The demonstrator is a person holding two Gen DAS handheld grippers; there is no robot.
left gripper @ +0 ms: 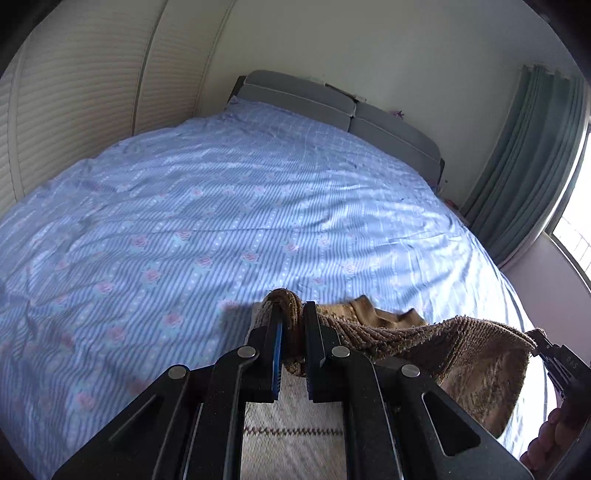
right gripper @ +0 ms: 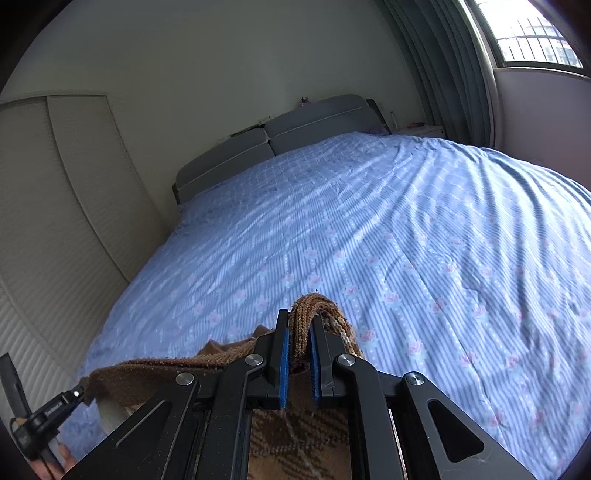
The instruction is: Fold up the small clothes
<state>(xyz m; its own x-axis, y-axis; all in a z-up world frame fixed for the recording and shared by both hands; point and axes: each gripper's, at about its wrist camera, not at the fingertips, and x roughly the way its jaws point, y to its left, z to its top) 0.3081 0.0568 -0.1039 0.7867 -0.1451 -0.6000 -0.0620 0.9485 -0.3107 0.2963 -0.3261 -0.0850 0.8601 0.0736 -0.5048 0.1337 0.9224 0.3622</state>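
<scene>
A small brown knitted garment (left gripper: 424, 339) hangs stretched between my two grippers above the blue striped bed (left gripper: 221, 221). My left gripper (left gripper: 293, 314) is shut on one bunched corner of it. My right gripper (right gripper: 300, 321) is shut on the other corner (right gripper: 314, 306). The garment's top edge runs left from there (right gripper: 166, 365) to the left gripper's tip (right gripper: 79, 393). The right gripper's tip shows at the right edge of the left wrist view (left gripper: 539, 338). A cream patterned part of the garment (left gripper: 291, 435) hangs below the left jaws.
The bed sheet (right gripper: 406, 240) has a rose pattern and fills most of both views. A grey headboard (left gripper: 332, 107) is at the far end. A louvred wardrobe (left gripper: 74, 110) stands to the left, green curtains (left gripper: 535, 166) and a window (right gripper: 528, 33) to the right.
</scene>
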